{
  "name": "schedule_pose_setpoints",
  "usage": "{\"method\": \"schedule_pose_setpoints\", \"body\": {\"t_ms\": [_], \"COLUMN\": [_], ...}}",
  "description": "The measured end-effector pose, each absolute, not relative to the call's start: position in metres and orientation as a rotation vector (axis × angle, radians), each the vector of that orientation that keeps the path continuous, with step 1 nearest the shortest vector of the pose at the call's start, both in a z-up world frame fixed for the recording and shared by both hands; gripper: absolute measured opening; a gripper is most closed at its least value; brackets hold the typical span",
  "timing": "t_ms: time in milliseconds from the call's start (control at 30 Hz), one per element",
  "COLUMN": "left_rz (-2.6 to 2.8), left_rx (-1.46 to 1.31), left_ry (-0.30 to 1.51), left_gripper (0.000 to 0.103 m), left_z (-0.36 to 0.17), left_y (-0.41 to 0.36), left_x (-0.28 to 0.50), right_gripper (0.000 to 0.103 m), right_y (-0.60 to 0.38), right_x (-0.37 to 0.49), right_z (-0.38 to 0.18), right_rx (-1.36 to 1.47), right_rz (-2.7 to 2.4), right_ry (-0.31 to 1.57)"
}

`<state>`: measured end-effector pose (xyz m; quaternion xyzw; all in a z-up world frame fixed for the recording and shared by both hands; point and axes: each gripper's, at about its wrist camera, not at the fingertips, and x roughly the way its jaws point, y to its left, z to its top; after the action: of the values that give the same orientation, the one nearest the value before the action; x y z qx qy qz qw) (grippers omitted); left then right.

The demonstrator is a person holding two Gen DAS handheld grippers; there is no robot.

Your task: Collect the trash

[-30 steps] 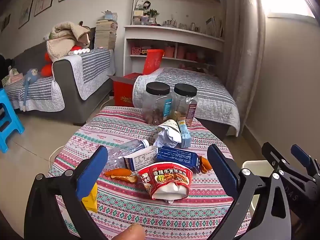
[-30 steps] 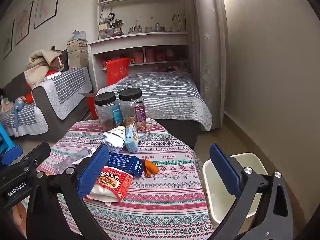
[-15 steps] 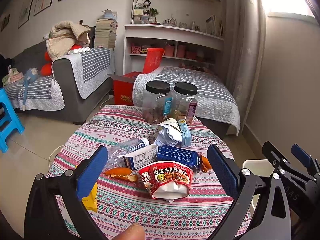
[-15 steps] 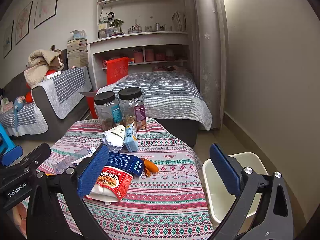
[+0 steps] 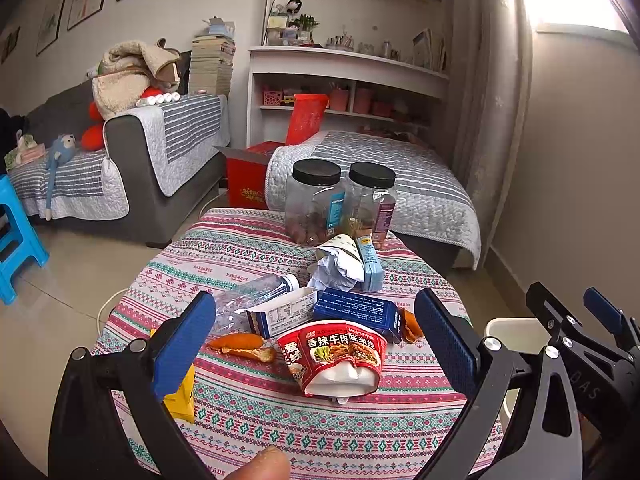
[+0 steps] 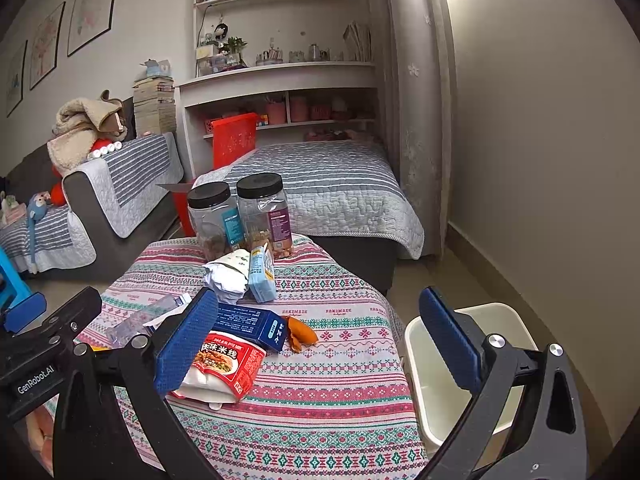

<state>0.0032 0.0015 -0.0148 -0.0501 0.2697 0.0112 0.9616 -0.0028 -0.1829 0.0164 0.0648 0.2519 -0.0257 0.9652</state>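
Note:
Trash lies on the round patterned table: a red noodle cup on its side, a dark blue box, a white-blue carton, a crushed clear bottle, orange peels, crumpled white paper, a light blue pack and a yellow wrapper. My left gripper hangs open over the near edge, the noodle cup between and beyond its fingers. My right gripper is open too, above the table's right side, with the white bin behind its right finger.
Two black-lidded clear jars stand at the table's far edge. Behind are a grey-covered bed, a sofa, a red box, white shelves and a blue stool. A fingertip shows at the bottom.
Nothing has changed apart from slight camera drift; both grippers stay open in place.

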Motion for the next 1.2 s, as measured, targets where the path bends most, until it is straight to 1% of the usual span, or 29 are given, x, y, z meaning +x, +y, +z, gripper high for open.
{"method": "schedule_pose_setpoints", "body": {"t_ms": [1200], "left_rz": [0.023], "left_rx": [-0.100], "left_ry": [0.550], "left_gripper": [0.097], "left_z": [-0.0139], "left_y": [0.0009], "left_x": [0.0048], "right_gripper": [0.096], "right_y": [-0.1832], "right_x": [-0.0024], "right_z": [0.0175], "right_rx": [0.132], "right_rz": [-0.051], "right_ry": [0.511]}}
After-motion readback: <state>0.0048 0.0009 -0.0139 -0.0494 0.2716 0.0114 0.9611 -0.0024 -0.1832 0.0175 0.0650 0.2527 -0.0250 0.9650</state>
